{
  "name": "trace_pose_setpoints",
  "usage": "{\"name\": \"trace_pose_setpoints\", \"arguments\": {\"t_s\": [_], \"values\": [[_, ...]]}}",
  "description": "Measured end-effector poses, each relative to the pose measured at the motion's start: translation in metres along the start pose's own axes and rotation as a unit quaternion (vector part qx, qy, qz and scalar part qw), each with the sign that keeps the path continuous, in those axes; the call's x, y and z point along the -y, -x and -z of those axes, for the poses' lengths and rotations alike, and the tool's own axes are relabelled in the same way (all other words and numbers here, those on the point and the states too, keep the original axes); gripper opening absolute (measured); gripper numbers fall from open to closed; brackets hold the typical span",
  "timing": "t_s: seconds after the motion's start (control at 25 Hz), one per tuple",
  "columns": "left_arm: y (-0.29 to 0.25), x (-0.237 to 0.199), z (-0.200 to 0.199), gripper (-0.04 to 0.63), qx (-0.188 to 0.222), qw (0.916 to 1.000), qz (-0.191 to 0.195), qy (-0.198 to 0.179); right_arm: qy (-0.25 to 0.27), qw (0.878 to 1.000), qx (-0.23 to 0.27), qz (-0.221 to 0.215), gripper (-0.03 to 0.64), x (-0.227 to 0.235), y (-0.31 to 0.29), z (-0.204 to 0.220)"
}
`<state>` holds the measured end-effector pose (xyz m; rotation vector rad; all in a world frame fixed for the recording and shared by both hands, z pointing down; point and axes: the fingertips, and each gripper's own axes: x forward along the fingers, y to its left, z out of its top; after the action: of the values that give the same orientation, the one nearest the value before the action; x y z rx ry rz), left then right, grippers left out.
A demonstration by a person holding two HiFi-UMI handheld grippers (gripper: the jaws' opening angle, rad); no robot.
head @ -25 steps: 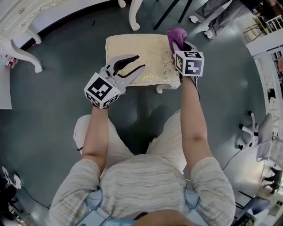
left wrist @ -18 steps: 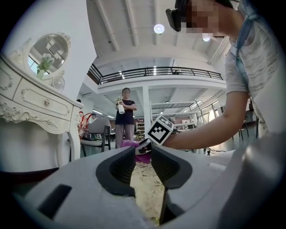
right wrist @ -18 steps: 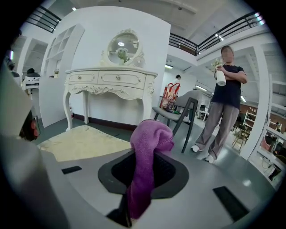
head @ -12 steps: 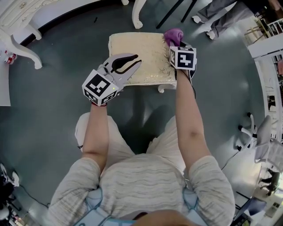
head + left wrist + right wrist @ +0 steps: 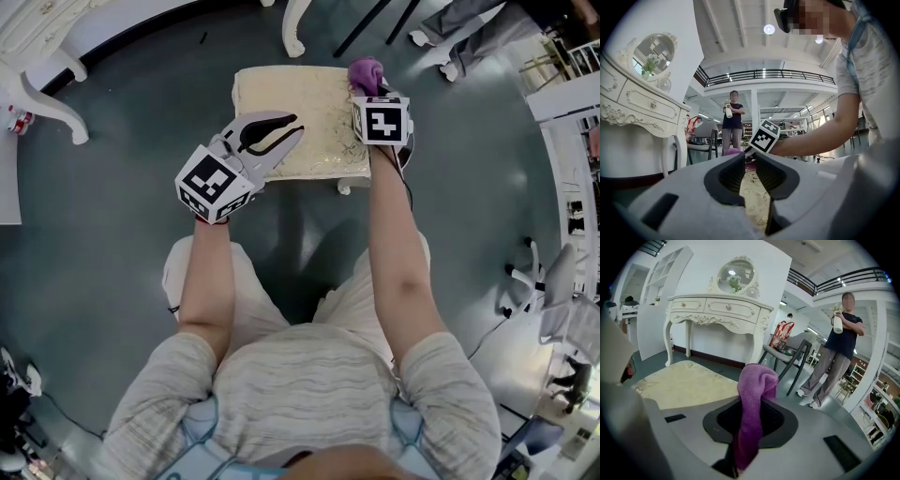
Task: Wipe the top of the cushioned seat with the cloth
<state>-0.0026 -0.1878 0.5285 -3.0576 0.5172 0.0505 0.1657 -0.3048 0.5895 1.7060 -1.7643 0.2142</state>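
Risk first, from the head view. My right gripper [image 5: 372, 91] is clamped on the purple cloth [image 5: 366, 72] at the far right corner of the cushioned seat [image 5: 300, 103]. I reckon a careless stroke could run off that corner and wipe air, or load one leg and rock the stool. My left gripper [image 5: 298, 128] hangs over the middle of the seat, toward its near edge, and a leftward sweep would meet it unless I draw it aside. Grey floor lies open past the left and near edges. A white furniture leg [image 5: 295, 33] stands just beyond the far edge.

Left gripper view: the jaws have just been closing and now stand a narrow slit apart. Nothing is between them; only the patterned seat [image 5: 752, 192] shows beyond. The right gripper's marker cube [image 5: 765, 137] and the cloth [image 5: 733, 151] sit straight ahead, so the two tools could knock together.

Right gripper view: the cloth [image 5: 754, 394] stands up in a bunch out of the gripping jaws rather than lying spread. I think the hard tips might drag on the fabric, or the cloth might work loose under pressure. I cannot tell whether it touches the seat [image 5: 684, 383], which spreads away to the left. A dressing table [image 5: 717, 310] stands past the far edge. A chair [image 5: 790, 357] and a standing person [image 5: 836, 343] are beyond the right edge, so room is tighter there.
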Motion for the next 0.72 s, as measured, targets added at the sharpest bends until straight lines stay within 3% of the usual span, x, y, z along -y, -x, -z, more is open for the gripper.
{"name": "trace_pose_setpoints", "arguments": {"t_s": [0.72], "values": [[0.018, -0.005, -0.007, 0.080, 0.005, 1.0000, -0.007, -0.002, 0.006, 0.999, -0.006, -0.051, 0.061, -0.049, 0.005, -0.014]]}}
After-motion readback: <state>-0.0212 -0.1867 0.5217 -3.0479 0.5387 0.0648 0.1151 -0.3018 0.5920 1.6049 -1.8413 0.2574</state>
